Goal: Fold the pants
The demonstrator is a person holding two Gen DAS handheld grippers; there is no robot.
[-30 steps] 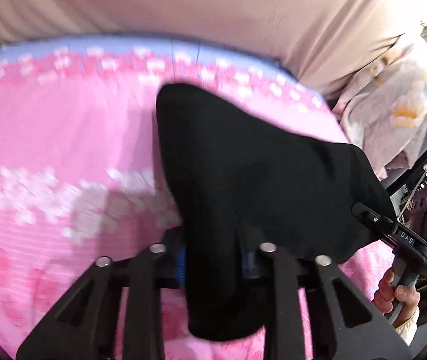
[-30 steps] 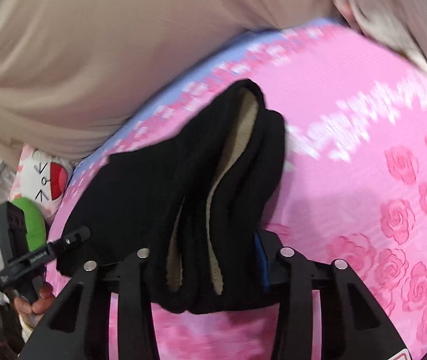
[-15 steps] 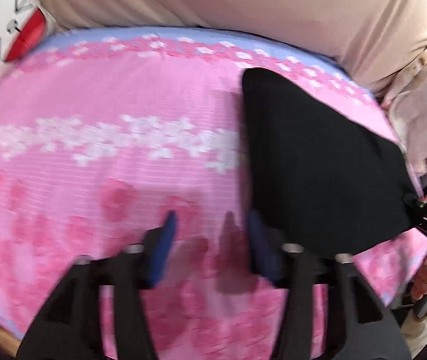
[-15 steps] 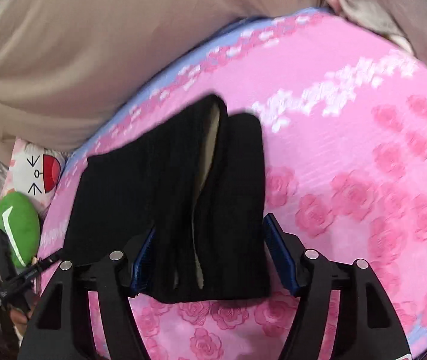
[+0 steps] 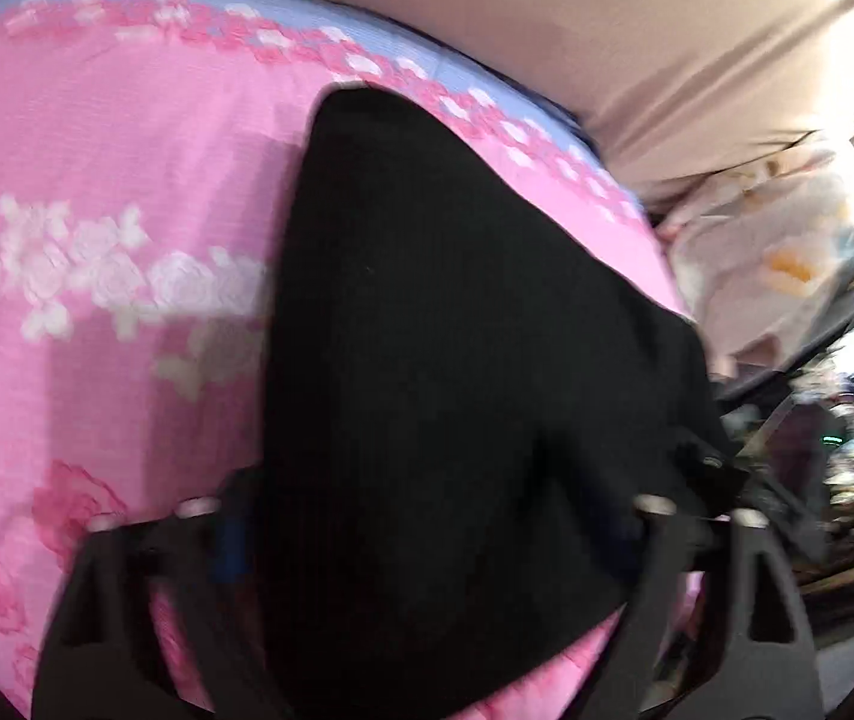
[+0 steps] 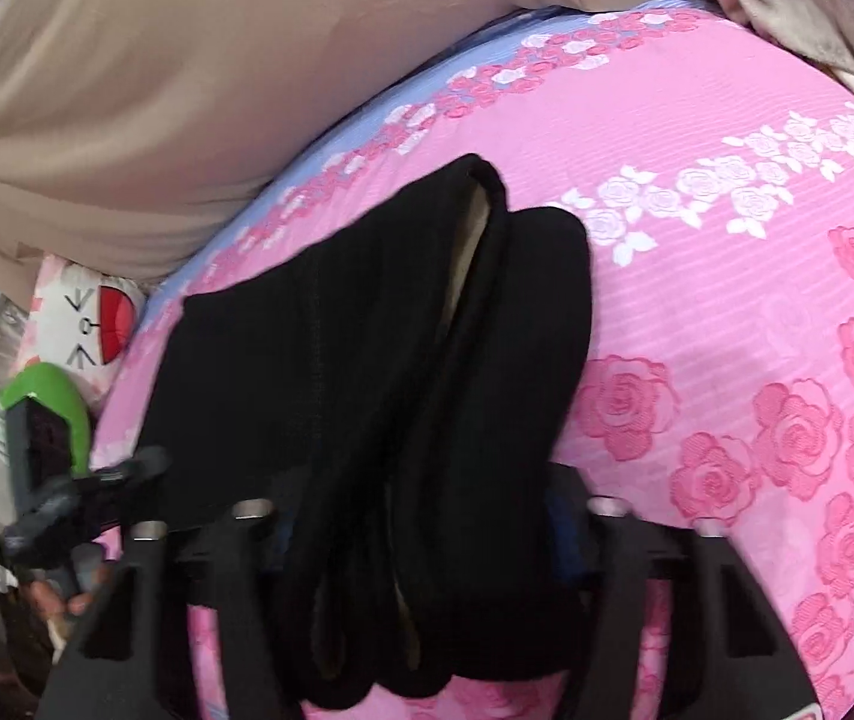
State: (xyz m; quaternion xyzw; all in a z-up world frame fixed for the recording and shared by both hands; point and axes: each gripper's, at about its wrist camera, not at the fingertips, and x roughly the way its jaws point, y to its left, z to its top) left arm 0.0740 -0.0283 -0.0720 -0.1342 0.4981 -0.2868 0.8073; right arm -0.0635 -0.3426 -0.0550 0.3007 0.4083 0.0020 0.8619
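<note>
The pink rose bedspread filled my view. Folded black pants lay on it, running from six toward eleven o'clock. My left tongs were closing around the near edge; my right tongs were closing around the stacked layers.

Black pants hide the left tongs' pads; clutter behind blurred

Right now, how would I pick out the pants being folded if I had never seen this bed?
Find the pink rose-patterned bedspread below the beige curtain. On it lies one bundle of black ribbed-knit pants, folded in layers. It is the only dark thing on the pink, and a pale cream lining peeks out at its far end.
</note>
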